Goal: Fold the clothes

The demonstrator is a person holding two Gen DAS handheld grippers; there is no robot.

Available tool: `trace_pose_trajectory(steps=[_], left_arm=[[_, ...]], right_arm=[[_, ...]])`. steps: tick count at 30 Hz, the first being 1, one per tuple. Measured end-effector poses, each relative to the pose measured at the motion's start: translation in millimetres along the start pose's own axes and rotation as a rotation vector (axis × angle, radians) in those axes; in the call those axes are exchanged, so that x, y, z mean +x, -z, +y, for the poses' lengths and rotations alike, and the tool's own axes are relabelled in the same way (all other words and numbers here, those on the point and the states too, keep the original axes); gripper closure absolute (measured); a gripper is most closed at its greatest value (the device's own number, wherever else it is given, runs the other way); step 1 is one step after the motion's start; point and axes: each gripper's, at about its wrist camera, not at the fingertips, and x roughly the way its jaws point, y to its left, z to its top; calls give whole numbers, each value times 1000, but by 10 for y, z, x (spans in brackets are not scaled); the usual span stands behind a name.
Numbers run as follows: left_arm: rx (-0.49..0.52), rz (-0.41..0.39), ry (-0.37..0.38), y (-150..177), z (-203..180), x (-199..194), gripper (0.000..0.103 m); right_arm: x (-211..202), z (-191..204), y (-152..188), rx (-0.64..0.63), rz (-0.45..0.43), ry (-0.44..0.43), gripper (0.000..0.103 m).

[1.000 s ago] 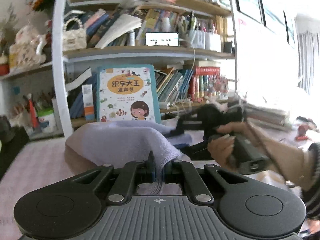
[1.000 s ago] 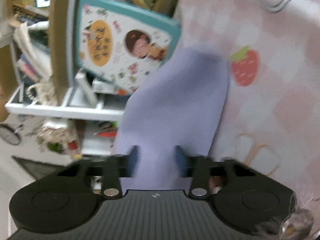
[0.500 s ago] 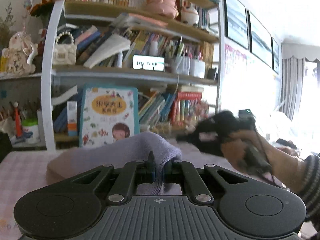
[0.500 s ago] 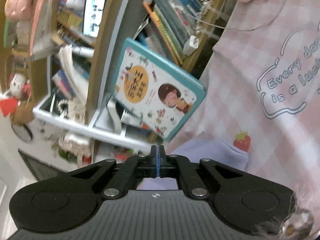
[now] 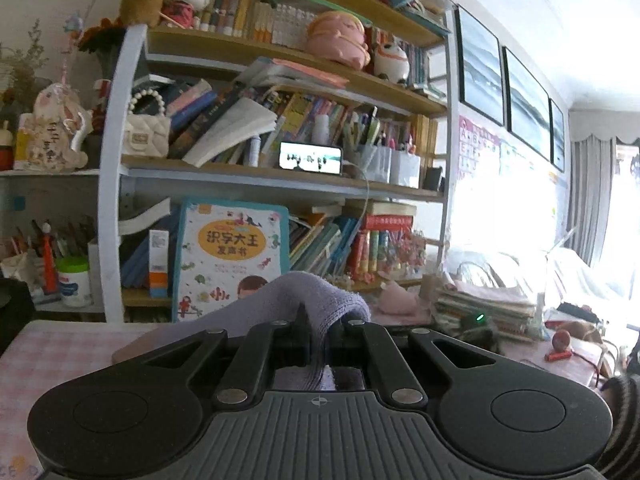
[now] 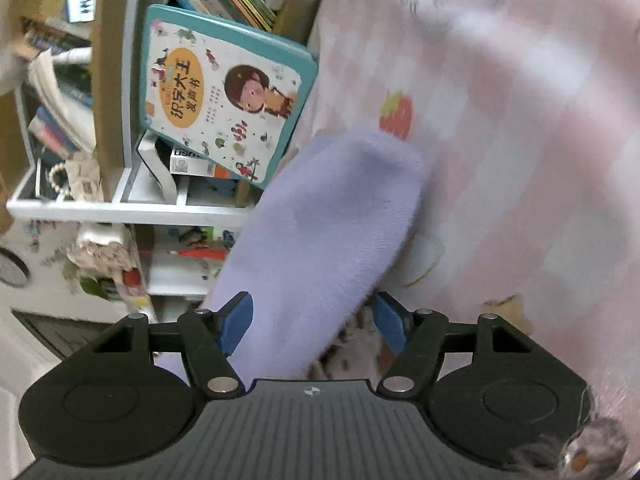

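A lilac fleece garment (image 5: 304,296) is pinched by its edge in my left gripper (image 5: 319,330), which is shut on it and holds it lifted above the table. In the right wrist view the same lilac cloth (image 6: 320,236) hangs as a long band over the pink checked tablecloth (image 6: 500,160). My right gripper (image 6: 312,322) is open, its blue pads (image 6: 236,320) standing on either side of the cloth without squeezing it.
A crowded bookshelf (image 5: 280,176) stands behind the table, with a teal-edged children's book (image 5: 232,256) leaning at its foot; the book also shows in the right wrist view (image 6: 224,92). A stack of books (image 5: 484,304) lies at the right.
My right gripper was shut half a second ago and has opened wide around the lilac cloth. The left gripper has kept its grip and tilted upward. The right hand has left the left wrist view.
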Motion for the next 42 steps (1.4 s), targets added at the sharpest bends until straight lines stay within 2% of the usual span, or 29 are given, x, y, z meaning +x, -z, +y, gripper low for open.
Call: trace_pose_trajectory(steps=[1, 2, 3, 5, 6, 9, 12, 16, 18, 19, 20, 23, 27, 29, 31, 33, 35, 36, 37, 38, 39, 40, 42], left_arm=[[0, -3, -8, -7, 4, -38, 98], [5, -3, -19, -15, 5, -75, 98], [12, -1, -30, -22, 6, -112, 98], [25, 13, -28, -36, 1, -156, 98], [28, 19, -2, -46, -13, -158, 98], [35, 15, 128, -102, -124, -126, 98], [12, -75, 274, -229, -224, -110, 98], [-102, -204, 472, -423, -135, -150, 98], [-178, -198, 539, -423, -17, -130, 98], [-212, -178, 550, -385, 48, -112, 97], [-230, -152, 533, -315, 103, -96, 97], [-243, -35, 414, 7, 252, -34, 97], [-293, 211, 212, 622, 499, 83, 97], [-273, 294, 114, 844, 563, 87, 97], [-252, 321, 50, 948, 595, 43, 93], [-261, 323, 26, 991, 649, -9, 87], [-273, 317, 1, 990, 701, -40, 75], [-271, 311, -15, 980, 717, -58, 63], [-261, 301, -34, 960, 716, -90, 49], [-246, 286, -50, 925, 704, -132, 41], [-230, 273, -61, 885, 693, -173, 31], [-213, 263, -63, 838, 685, -214, 30], [-183, 245, -63, 758, 673, -299, 29]], right_arm=[[46, -3, 0, 18, -8, 0, 69], [81, 2, -19, 29, -22, 1, 85], [64, 31, -61, 33, -41, -16, 90], [-61, 173, -187, 11, -103, -76, 91], [-174, 300, -273, -21, -149, -119, 92], [-554, 945, -506, -204, -255, -197, 92], [-917, 1753, -583, -447, -339, -279, 92], [-1131, 2770, -449, -759, -353, -366, 92], [-1017, 3058, -387, -836, -305, -358, 92], [-869, 3107, -351, -863, -281, -322, 92], [-704, 3138, -315, -889, -256, -279, 92], [2, 2892, -199, -950, -167, -65, 92], [1007, 2189, -16, -934, 1, 191, 92], [1441, 1847, 102, -921, 77, 289, 92], [1711, 1655, 199, -896, 126, 296, 92], [1940, 1536, 296, -890, 156, 304, 92], [2071, 1557, 363, -932, 150, 338, 91], [2131, 1559, 388, -947, 149, 352, 90], [2154, 1551, 429, -951, 150, 356, 87], [2179, 1552, 451, -944, 154, 350, 84], [2166, 1510, 463, -934, 166, 329, 74], [2145, 1458, 473, -924, 181, 305, 62], [2056, 1400, 508, -936, 207, 259, 57]])
